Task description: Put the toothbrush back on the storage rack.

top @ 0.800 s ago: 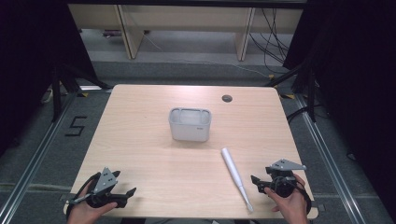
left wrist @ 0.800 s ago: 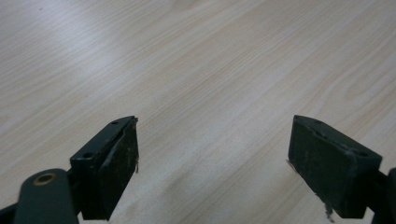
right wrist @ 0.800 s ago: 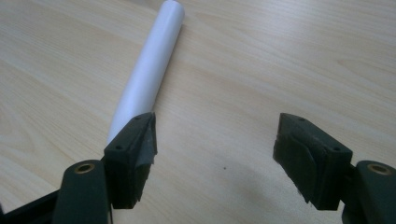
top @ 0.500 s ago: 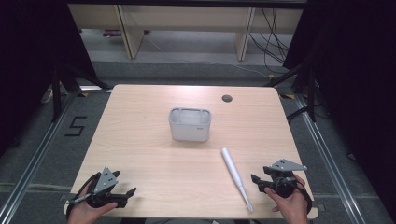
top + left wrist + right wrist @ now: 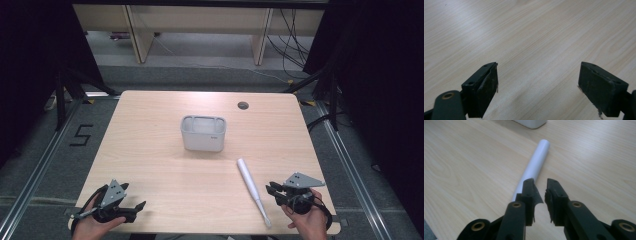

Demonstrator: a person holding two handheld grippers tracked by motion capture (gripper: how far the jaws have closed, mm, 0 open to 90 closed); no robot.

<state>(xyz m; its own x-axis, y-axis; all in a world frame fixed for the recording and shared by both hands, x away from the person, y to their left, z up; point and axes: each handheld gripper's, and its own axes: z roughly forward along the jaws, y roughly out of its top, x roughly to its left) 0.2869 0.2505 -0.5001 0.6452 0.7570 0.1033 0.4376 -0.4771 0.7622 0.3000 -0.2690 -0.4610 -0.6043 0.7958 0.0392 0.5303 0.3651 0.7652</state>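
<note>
1. White tube (image 5: 252,187) lay flat on the tabletop (image 5: 150,145), just nearer the person than the grey bin (image 5: 203,133).
2. Looked light, rigid, smooth; likely to roll. Best gripped across mid-length.
3. Right hand-held gripper (image 5: 540,185) beside tube's near end, jaws nearly closed, empty.
4. Left hand-held gripper (image 5: 537,82) well apart from the bin, spread wide, empty.
</note>
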